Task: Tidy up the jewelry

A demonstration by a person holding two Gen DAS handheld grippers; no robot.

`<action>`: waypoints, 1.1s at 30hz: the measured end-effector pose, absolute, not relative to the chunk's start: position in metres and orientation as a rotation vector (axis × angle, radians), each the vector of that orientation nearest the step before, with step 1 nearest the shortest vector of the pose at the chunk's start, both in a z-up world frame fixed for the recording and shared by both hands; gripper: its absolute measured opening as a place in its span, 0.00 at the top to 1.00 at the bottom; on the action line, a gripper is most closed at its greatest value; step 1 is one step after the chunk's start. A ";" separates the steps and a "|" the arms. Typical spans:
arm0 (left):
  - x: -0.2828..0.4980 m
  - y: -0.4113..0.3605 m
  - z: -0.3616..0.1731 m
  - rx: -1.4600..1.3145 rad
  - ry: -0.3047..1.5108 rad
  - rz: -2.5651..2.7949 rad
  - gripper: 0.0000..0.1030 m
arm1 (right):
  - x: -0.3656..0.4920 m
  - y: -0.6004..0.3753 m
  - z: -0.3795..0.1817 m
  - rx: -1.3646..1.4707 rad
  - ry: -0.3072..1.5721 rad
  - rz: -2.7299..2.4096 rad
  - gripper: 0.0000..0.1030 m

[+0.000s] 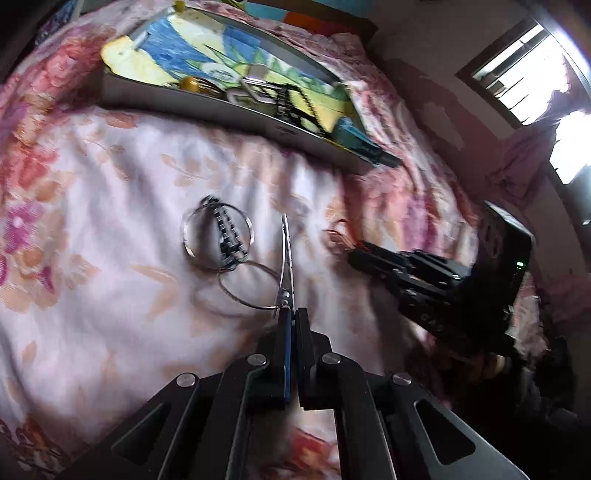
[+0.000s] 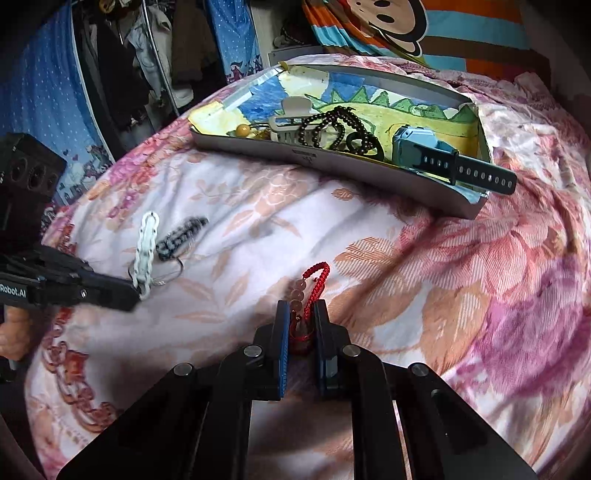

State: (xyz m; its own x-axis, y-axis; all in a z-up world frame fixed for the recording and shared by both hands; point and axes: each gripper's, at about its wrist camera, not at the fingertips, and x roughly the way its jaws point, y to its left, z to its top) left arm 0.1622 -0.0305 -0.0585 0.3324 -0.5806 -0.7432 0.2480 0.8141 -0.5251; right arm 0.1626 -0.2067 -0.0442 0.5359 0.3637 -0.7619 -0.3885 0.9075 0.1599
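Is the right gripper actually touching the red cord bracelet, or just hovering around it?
Touching. The right wrist view shows the right gripper with both pads pressed against the red cord bracelet, its pale beads pinched between them.

A floral bedspread (image 2: 461,288) in pink, peach and white covers the bed, rumpled into soft folds. At its head lies a striped cushion with a cartoon monkey face (image 2: 399,26). Clothes hang on a rack (image 2: 147,62) beside a blue dotted curtain (image 2: 33,96), and a bright window (image 1: 517,70) lights the wall
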 end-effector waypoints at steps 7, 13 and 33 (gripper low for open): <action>0.153 -0.032 -0.063 -0.400 1.159 -0.610 0.98 | 0.146 -0.210 -0.037 0.027 0.903 0.470 0.90; 0.142 -0.030 -0.060 -0.378 1.130 -0.606 0.97 | 0.121 -0.206 -0.033 0.037 0.905 0.512 0.90; 0.150 -0.012 -0.043 -0.361 0.946 -0.516 0.59 | 0.118 -0.208 -0.042 0.104 0.903 0.498 0.90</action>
State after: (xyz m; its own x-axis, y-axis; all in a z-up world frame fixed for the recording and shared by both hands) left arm 0.1502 -0.0121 -0.0430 0.4794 -0.5655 -0.6711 0.2590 0.8218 -0.5074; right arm 0.1185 -0.2075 -0.0416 0.5142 0.4565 -0.7261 -0.3709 0.8817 0.2917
